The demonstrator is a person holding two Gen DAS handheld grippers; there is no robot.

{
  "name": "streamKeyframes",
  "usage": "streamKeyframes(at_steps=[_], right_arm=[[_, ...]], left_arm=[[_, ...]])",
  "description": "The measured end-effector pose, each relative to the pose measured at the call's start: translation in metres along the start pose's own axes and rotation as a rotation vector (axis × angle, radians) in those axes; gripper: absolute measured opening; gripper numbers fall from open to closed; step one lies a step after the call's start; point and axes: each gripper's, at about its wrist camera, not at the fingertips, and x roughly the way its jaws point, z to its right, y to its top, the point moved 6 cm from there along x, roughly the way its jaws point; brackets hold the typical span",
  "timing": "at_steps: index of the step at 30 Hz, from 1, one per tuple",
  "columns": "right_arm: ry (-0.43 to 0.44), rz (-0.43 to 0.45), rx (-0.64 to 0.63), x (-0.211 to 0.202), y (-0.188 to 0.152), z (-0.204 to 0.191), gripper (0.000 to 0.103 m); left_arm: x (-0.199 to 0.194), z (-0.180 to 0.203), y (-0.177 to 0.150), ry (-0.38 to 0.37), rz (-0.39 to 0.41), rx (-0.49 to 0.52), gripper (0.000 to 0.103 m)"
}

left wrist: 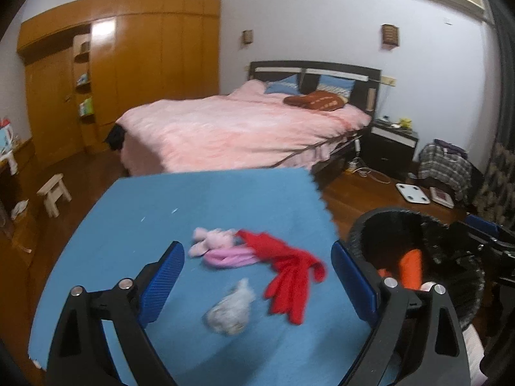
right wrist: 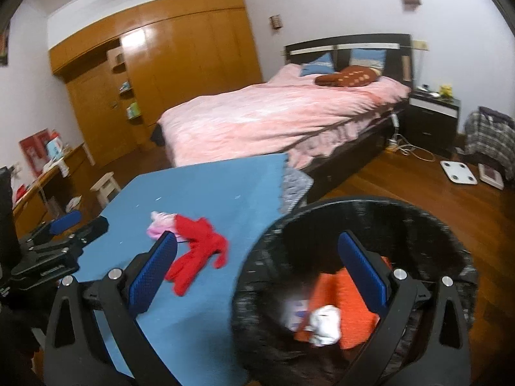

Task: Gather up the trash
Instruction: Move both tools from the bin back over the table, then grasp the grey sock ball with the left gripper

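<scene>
Both tongs gape, empty. Only the left gripper's (left wrist: 257, 284) view shows the crumpled grey wad (left wrist: 230, 310) on the blue table (left wrist: 128, 212); only the right gripper's (right wrist: 257, 271) shows white scraps (right wrist: 325, 321) inside the black bin (right wrist: 257, 257).

My left gripper (left wrist: 257, 283) is a black plastic frame with triangular cut-outs, round silver screw heads at the finger pivots and two flat blue textured pads (left wrist: 162, 284). My right gripper (right wrist: 256, 273) looks identical: black linkage arms, silver screws, blue dimpled pads (right wrist: 362, 276).
</scene>
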Motion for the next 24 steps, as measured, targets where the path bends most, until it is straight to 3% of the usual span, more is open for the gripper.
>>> streamKeyframes(at_steps=[10, 24], right_arm=[[0.039, -0.029, -0.045, 0.036, -0.019, -0.048, 0.097], [0.011, -0.091, -0.034, 0.071, -0.046, -0.044, 0.097]], left_arm=[[0.021, -0.03, -0.036, 0.024, -0.07, -0.014, 0.09], [0.069, -0.039, -0.072, 0.013, -0.171, -0.036, 0.089]])
